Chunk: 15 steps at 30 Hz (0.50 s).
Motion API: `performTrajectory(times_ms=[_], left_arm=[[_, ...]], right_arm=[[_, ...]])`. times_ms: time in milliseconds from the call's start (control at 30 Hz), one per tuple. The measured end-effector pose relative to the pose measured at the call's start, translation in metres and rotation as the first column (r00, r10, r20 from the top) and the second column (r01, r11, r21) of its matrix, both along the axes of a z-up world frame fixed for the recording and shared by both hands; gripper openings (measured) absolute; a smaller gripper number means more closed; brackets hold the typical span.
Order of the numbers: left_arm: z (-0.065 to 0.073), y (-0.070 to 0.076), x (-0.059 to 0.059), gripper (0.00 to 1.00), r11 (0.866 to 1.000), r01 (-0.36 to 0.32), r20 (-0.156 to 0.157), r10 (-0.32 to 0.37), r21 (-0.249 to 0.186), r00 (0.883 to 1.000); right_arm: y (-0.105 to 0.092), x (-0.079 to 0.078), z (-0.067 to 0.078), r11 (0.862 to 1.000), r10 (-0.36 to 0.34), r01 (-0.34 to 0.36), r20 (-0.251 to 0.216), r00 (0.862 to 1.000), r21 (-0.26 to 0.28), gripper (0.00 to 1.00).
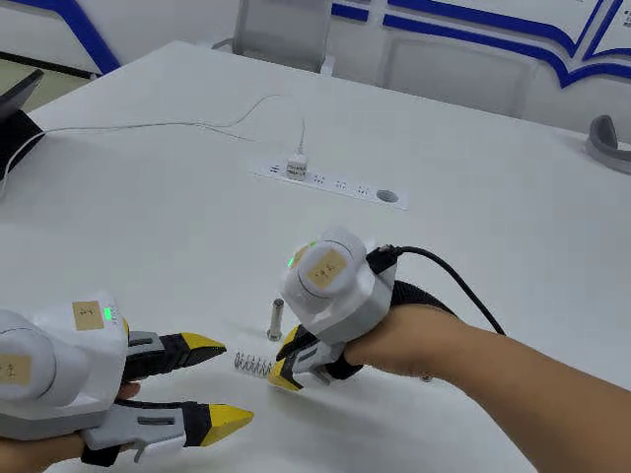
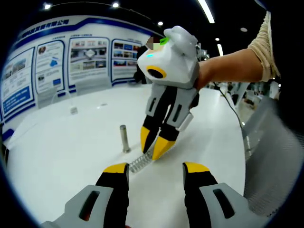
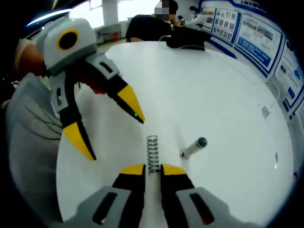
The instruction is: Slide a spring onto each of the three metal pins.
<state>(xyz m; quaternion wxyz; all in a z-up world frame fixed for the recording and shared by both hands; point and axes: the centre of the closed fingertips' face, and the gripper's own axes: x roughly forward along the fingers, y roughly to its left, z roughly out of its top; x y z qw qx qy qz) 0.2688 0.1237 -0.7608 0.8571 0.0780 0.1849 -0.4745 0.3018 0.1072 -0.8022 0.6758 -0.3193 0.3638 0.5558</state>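
Two fingers of the right gripper (image 3: 153, 170) are clamped nearly together on one end of a spring (image 3: 152, 152), which lies flat on the white counter (image 3: 213, 85). In the head view, this right gripper (image 1: 286, 372) grips the spring (image 1: 253, 365) at its right end. The coil runs left from there.

Just beyond the spring, not touching it, a single metal pin (image 1: 276, 317) stands upright and bare. At the near left, the left gripper (image 1: 225, 382) has its fingers wide apart and holds nothing, its tips pointing toward the spring.

Farther back, a power strip (image 1: 325, 182) lies on the counter. A white cable (image 1: 197, 123) is plugged into it and trails off to the left.
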Motion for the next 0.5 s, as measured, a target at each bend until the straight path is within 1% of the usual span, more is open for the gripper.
performTrajectory(times_ms=[200, 400, 500], left_arm=[[-0.0002, 0.0023, -0.0005, 0.46, 1.000, -0.004, -0.001, 0.004, 0.001, 1.000], [-0.0007, 0.0029, -0.0010, 0.46, 1.000, -0.006, -0.001, 0.006, 0.005, 1.000], [-0.0001, 0.0031, -0.0010, 0.46, 1.000, -0.008, 0.002, 0.008, 0.004, 1.000]], right_arm=[[-0.0005, -0.0002, -0.0045, 1.000, -0.006, 0.006, -0.013, 1.000, -0.009, 0.12], [0.0002, 0.0004, -0.0049, 1.000, -0.018, 0.018, -0.026, 0.999, -0.001, 0.12], [-0.0016, -0.0020, -0.0047, 1.000, -0.011, 0.011, -0.021, 1.000, -0.005, 0.12]])
